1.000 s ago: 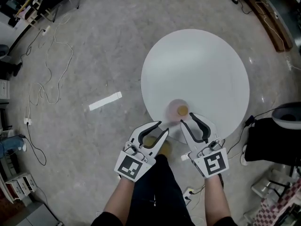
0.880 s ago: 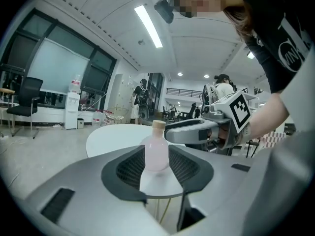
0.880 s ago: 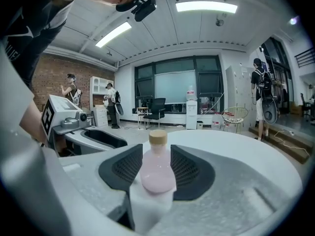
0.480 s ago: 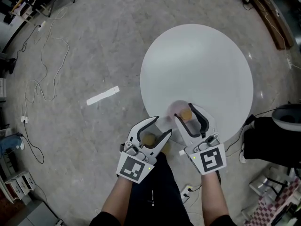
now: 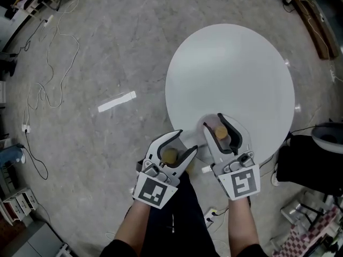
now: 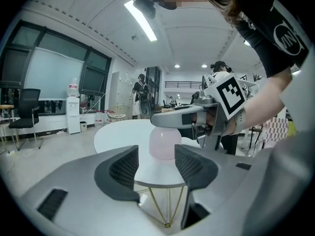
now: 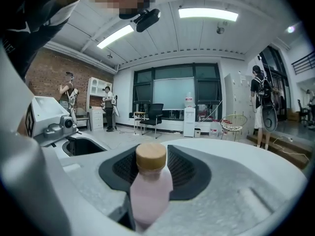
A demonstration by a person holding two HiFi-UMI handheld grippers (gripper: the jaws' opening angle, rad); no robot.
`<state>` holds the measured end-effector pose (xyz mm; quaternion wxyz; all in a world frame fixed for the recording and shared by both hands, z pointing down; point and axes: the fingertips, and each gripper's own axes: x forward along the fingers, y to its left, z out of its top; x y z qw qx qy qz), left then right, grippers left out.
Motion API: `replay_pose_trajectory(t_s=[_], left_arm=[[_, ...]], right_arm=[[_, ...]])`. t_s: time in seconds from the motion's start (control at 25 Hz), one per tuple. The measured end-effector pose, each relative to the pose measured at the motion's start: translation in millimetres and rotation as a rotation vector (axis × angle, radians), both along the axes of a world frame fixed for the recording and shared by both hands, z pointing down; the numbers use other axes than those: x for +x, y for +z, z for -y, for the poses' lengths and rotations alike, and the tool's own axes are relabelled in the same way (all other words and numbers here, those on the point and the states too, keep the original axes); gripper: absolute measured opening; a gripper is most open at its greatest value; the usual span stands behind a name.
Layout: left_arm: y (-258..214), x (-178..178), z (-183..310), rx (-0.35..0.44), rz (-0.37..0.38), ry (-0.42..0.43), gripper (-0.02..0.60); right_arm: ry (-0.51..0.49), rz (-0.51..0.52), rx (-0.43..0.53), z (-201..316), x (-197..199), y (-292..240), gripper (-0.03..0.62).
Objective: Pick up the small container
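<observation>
Your right gripper view alone shows the pink bottle whole: upright, long axis vertical, tan cap up, at the white table's 6 o'clock edge. Your right gripper, short of it a second ago, now straddles it, jaws spread, just narrowing. Left gripper: spread, just widened, empty.

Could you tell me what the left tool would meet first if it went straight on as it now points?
Probably the small pink container, standing dead ahead near the edge of the white table. The left tool, whose empty jaws have just been opening, aims right at it, though depth is unclear.
</observation>
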<state>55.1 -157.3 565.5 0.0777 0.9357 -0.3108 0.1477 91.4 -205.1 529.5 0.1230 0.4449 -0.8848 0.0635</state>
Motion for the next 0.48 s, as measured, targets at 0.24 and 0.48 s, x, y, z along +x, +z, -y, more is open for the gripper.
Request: replay_pose_trajectory(t_s=[0.24, 0.48], left_arm=[[3, 10, 2, 0.005, 0.046, 0.033, 0.265], [2, 32, 8, 0.042, 0.138, 0.142, 0.319]], right_arm=[[-0.056, -0.06, 0.019, -6, -5, 2, 0.123], [-0.087, -0.05, 0.014, -11, -6, 0, 0.12]])
